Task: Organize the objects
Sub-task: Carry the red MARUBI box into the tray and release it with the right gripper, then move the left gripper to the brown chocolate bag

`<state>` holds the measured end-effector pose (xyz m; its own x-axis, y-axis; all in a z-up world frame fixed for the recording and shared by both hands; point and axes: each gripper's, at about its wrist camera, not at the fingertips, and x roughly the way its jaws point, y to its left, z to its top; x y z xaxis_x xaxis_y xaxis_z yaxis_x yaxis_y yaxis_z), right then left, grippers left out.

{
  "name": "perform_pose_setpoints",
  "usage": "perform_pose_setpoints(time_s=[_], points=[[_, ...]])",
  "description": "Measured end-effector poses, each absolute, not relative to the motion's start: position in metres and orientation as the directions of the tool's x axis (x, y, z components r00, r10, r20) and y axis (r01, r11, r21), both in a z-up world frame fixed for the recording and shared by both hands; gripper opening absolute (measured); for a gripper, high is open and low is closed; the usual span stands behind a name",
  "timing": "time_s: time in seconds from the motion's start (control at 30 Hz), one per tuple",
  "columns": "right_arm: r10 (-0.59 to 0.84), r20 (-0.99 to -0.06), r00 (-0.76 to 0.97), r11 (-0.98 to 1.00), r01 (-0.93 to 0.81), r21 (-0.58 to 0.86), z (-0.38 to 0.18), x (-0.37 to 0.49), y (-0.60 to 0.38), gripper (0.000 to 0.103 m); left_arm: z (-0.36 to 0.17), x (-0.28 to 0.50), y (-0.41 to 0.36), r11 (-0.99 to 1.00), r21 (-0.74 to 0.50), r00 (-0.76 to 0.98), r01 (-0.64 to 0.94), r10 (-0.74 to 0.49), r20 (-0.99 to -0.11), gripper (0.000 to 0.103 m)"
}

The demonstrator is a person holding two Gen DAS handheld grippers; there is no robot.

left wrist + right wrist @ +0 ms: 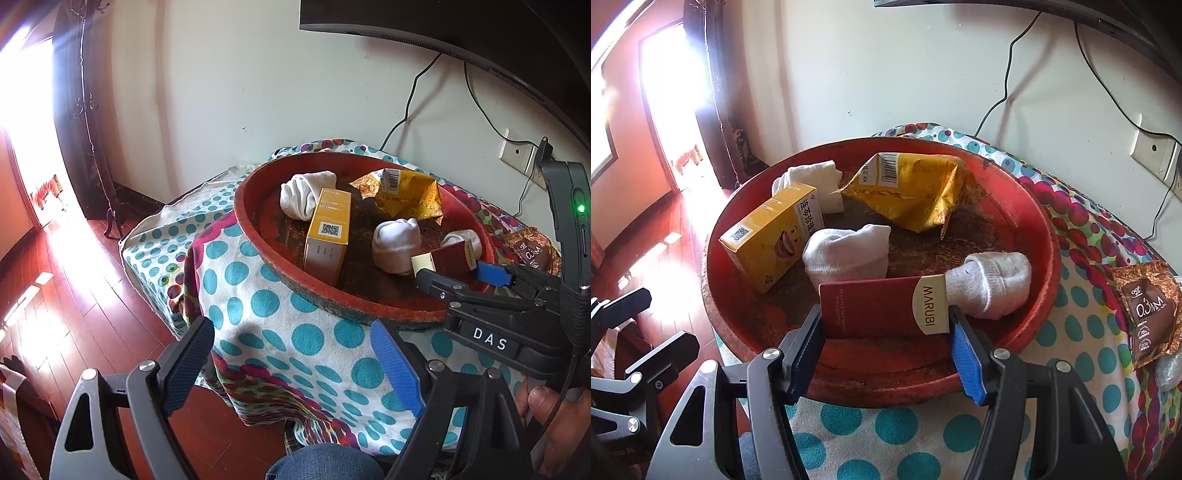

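A round red tray [1045, 236] sits on a polka-dot cloth. In it lie a yellow box [772, 236], a crumpled yellow packet [916, 192] and three rolled white socks [849, 251]. My right gripper [886, 332] is shut on a dark red MARUBI box [879, 310] and holds it over the tray's near edge; it also shows in the left wrist view [454, 269]. My left gripper [291, 362] is open and empty, in front of the tray above the cloth. The tray [251, 206] and yellow box [328, 232] show in that view too.
A brown sachet [1148, 314] lies on the cloth [1082, 328] right of the tray. A wall with a socket [1152, 151] and cables stands behind. A dark monitor [443, 22] hangs above. Wooden floor [74, 295] lies to the left.
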<state>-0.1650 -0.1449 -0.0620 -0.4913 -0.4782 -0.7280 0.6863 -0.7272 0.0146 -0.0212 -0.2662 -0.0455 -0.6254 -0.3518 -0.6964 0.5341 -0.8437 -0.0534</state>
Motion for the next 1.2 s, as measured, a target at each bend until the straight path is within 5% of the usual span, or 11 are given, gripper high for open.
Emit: perform_pose_setpoints(time_s=[0.23, 0.43, 0.87, 1.2], points=[[-0.499, -0.739, -0.453, -0.708, 0.705, 0.046, -0.065, -0.162, -0.161, 0.063, -0.045, -0.020, -0.269, -0.837, -0.055, -0.623, 0.544, -0.360, -0.694, 0.089], [-0.499, -0.674, -0.544, -0.741, 0.672, 0.006, -0.042, -0.155, -0.137, 0.096, -0.040, -0.017, -0.267, -0.838, -0.067, -0.644, 0.542, -0.362, -0.674, 0.089], [-0.323, -0.683, -0.655, -0.922, 0.380, 0.072, -0.047, -0.219, 0.038, 0.100, -0.034, -0.028, -0.209, -0.915, 0.003, -0.716, 0.403, -0.318, -0.622, 0.089], [-0.259, -0.700, -0.665, -0.965, 0.215, 0.153, -0.063, -0.238, 0.145, 0.100, -0.045, -0.071, -0.129, -0.979, 0.045, -0.722, 0.201, -0.179, -0.668, 0.089]])
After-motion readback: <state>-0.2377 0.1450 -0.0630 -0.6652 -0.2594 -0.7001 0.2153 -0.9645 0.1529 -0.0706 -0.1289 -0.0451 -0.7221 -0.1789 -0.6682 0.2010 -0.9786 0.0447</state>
